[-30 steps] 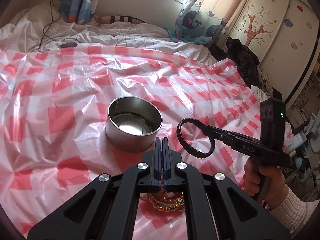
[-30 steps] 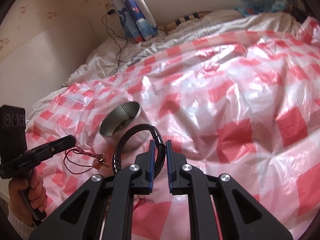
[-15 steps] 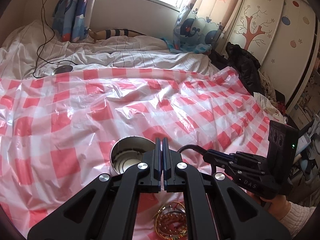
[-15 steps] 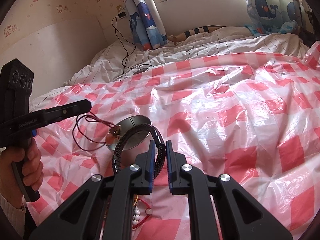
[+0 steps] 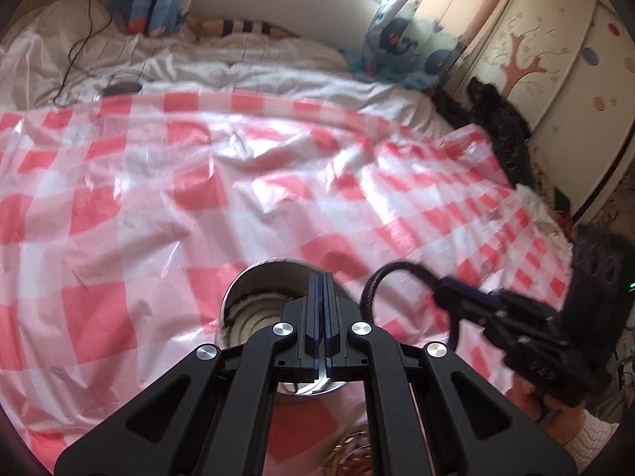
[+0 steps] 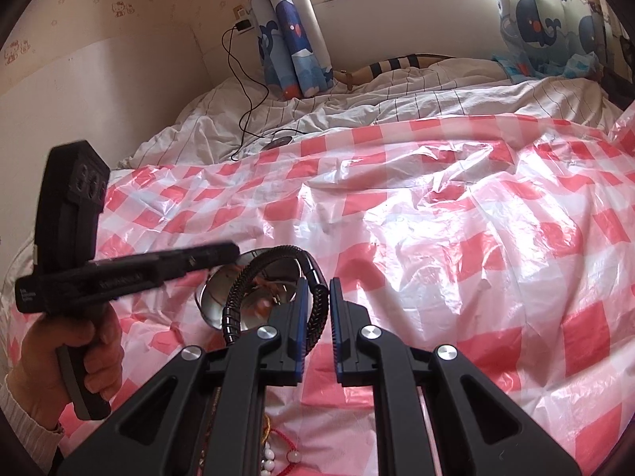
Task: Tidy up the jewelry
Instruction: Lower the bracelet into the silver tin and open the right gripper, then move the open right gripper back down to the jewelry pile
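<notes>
Left wrist view: left gripper (image 5: 322, 277) jaws pressed together, nothing visible between them, tips over the metal tin (image 5: 254, 305). Right gripper (image 5: 450, 297) carries the black braided bracelet (image 5: 377, 281) just beside the tin.

Right wrist view: right gripper (image 6: 317, 301) clamped on the bracelet (image 6: 238, 297), loop above the tin (image 6: 214, 297). Looks light, springy-stiff, holds its shape; pinch the band edge-on.

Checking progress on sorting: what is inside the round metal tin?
The round metal tin shows mostly bare ridged bottom; the right view shows something small and orange, blurred. The left hand-held gripper covers its near part.
</notes>
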`<act>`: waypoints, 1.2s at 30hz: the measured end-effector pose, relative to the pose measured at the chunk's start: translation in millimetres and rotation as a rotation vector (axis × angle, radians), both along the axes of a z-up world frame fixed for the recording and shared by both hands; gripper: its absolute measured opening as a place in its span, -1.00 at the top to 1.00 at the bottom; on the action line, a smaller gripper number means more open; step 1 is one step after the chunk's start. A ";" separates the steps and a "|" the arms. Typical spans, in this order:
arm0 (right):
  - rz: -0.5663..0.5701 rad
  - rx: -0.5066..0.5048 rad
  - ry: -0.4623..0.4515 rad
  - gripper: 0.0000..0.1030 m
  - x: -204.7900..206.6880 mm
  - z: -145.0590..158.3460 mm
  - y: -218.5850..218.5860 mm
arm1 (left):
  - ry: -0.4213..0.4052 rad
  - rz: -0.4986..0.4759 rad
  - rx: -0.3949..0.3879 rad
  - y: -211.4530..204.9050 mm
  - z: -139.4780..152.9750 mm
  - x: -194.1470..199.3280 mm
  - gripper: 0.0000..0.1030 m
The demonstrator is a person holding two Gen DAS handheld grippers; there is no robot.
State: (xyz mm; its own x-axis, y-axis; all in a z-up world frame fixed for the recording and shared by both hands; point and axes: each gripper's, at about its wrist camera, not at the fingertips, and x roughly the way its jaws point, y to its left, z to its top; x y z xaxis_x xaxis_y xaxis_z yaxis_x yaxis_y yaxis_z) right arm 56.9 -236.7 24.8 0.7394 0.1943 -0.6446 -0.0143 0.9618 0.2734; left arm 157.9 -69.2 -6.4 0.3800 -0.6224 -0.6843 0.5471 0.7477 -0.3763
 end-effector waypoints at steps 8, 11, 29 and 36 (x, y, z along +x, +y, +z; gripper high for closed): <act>0.038 -0.046 0.017 0.78 23.6 -6.2 20.9 | -0.024 0.075 0.019 18.9 6.0 1.5 0.89; 0.056 -0.061 0.016 0.78 33.8 -7.1 30.3 | -0.030 0.117 0.003 31.9 12.8 2.7 0.71; -0.006 -0.079 -0.062 0.09 7.2 18.9 11.6 | -0.088 0.144 0.039 45.6 28.7 -12.5 0.19; -0.071 -0.013 0.021 0.09 -71.4 0.3 -25.9 | -0.056 0.135 0.045 64.3 21.5 -59.1 0.06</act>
State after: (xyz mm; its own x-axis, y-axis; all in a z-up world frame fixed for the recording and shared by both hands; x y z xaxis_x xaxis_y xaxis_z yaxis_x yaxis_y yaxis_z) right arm -14.5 -262.6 25.1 0.7371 0.1339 -0.6624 0.0594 0.9636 0.2608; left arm 98.8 -4.9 15.1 0.4966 -0.5325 -0.6855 0.4600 0.8312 -0.3124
